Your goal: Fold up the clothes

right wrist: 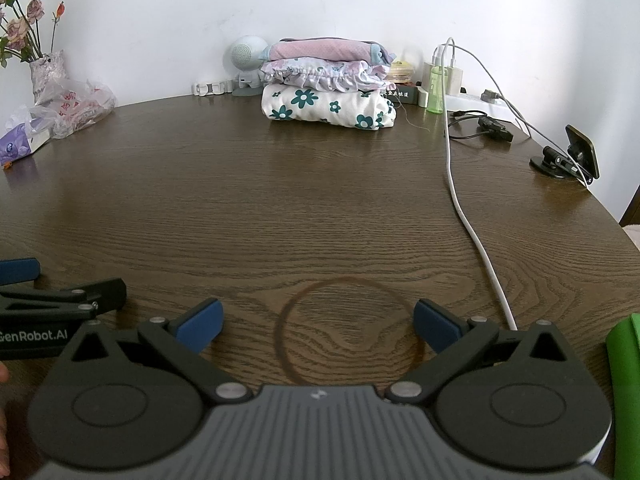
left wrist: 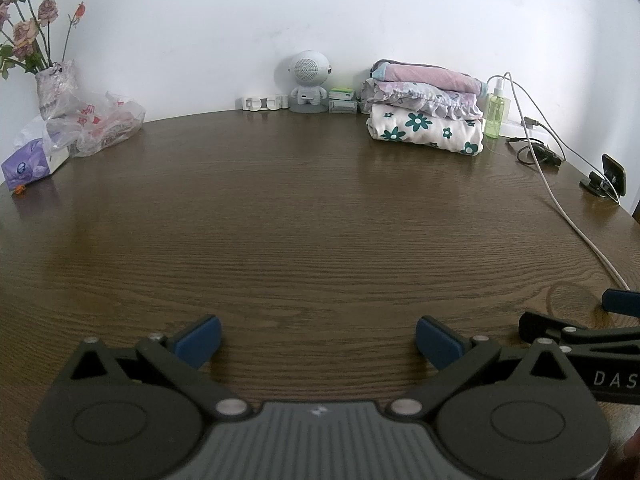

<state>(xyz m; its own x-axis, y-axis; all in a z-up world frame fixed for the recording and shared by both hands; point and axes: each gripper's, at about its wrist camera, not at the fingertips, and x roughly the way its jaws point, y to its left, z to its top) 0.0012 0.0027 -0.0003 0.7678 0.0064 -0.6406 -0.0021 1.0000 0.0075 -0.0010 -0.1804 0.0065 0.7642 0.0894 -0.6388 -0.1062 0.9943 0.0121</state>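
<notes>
A stack of three folded clothes stands at the back of the brown wooden table: a white piece with teal flowers at the bottom, a ruffled lilac print in the middle, a pink piece on top. My left gripper is open near the table's front edge, far from the stack, with nothing between its blue pads. My right gripper is open too, above a dark ring stain, and holds nothing. Each gripper shows at the edge of the other's view. No loose garment lies on the table.
A white cable runs from the chargers at the back right toward the front. Back right: green spray bottle, phone stand. Back left: flower vase, plastic bag, purple tissue box. A robot-shaped speaker stands by the wall. Something green is at the right edge.
</notes>
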